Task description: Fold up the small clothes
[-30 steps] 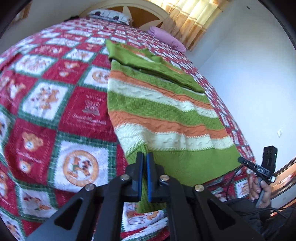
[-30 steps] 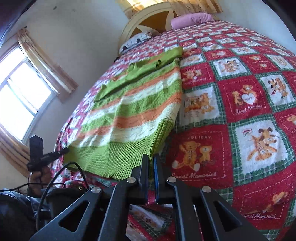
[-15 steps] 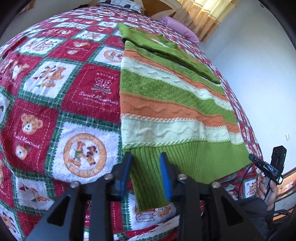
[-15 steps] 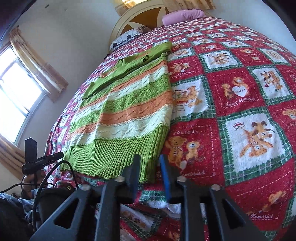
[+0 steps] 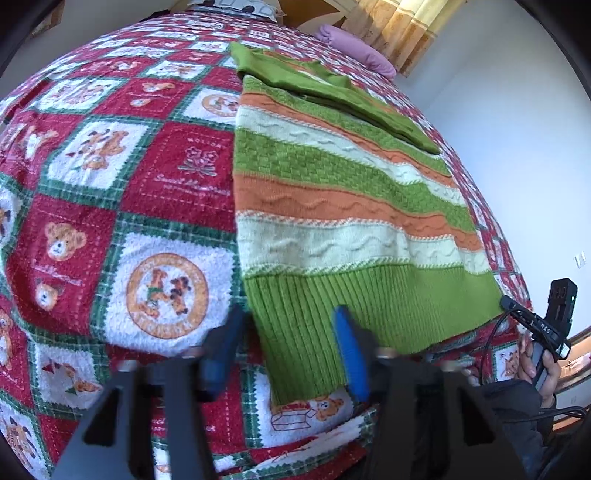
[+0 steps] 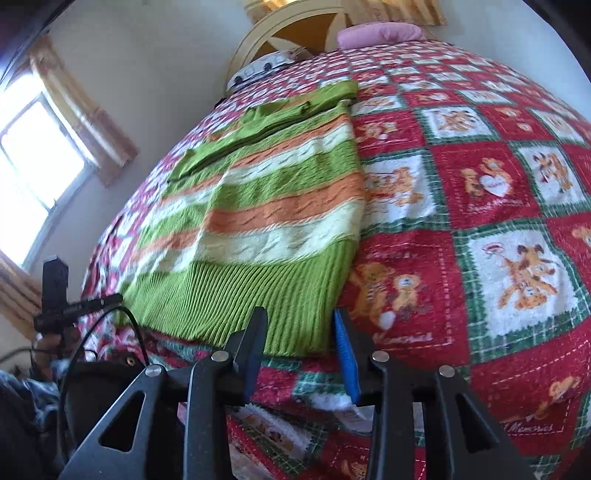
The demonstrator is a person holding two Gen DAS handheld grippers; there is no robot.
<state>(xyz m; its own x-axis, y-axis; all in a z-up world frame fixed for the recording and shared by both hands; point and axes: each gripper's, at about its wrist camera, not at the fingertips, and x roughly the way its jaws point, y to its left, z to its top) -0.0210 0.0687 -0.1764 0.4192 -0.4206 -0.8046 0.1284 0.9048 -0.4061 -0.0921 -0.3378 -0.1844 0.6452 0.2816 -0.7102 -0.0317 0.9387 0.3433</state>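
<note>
In the left wrist view the left tool (image 5: 286, 354) fills the lower middle of the frame, its blue-padded jaws standing apart after just closing in a little from a wider gap; the near left corner of the green ribbed hem lies between them, but no pad visibly presses it. The right tool (image 6: 297, 354) sits likewise at the bottom centre of its own view, jaws parted after just opening, the hem's right corner in the gap and not yet pinched. Both seem lined up on the two hem corners so the bottom edge can be lifted evenly and carried up for a fold

Just beyond the tools, the green, orange and cream striped knitted sweater (image 5: 340, 206) lies flat on the bed's red, white and green teddy-bear patchwork blanket (image 5: 110, 206), hem nearest, running toward the upper middle of each frame. Its green sleeves (image 5: 325, 92) are already laid across the far end, probably to keep the shape compact. Farthest off, a pink pillow (image 6: 380, 33) rests by the headboard
</note>
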